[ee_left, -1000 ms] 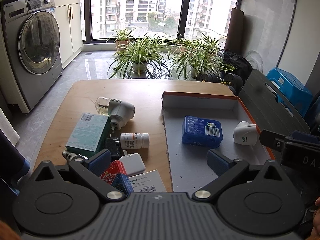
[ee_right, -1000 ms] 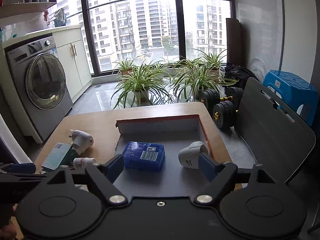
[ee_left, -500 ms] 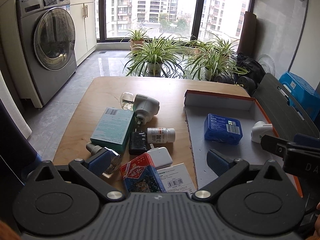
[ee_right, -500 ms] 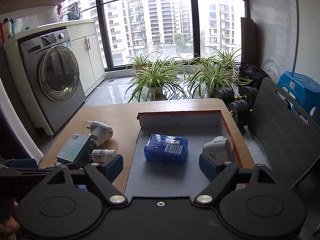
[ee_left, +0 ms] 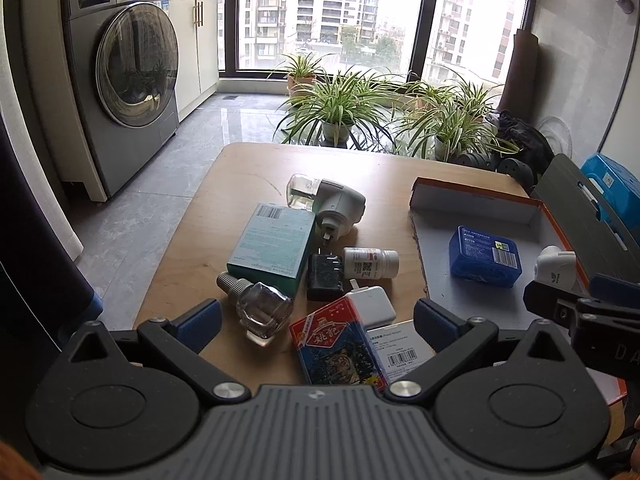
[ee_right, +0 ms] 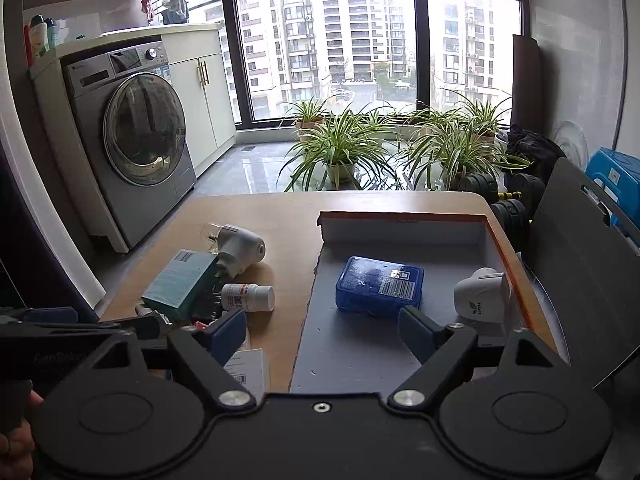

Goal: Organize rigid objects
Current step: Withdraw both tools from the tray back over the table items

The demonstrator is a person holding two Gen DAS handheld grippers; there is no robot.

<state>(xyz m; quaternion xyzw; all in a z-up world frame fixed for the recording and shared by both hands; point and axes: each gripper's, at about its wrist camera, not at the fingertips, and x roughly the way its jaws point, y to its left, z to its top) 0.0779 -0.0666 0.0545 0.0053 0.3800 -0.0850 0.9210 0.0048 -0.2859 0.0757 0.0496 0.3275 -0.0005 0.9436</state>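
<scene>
Both grippers are held wide apart with nothing pinched. From the left wrist, the clutter is laid out right ahead of the left gripper (ee_left: 316, 314): red card box (ee_left: 336, 344), glass bottle (ee_left: 262, 312), white charger (ee_left: 370, 302). From the right wrist, those are mostly hidden; the blue box (ee_right: 380, 286) inside the tray (ee_right: 400, 226) is seen just ahead of the right gripper (ee_right: 322, 330).

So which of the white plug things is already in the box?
The small white plug-in with the green leaf logo; the other white ones lie out on the wooden table.
</scene>
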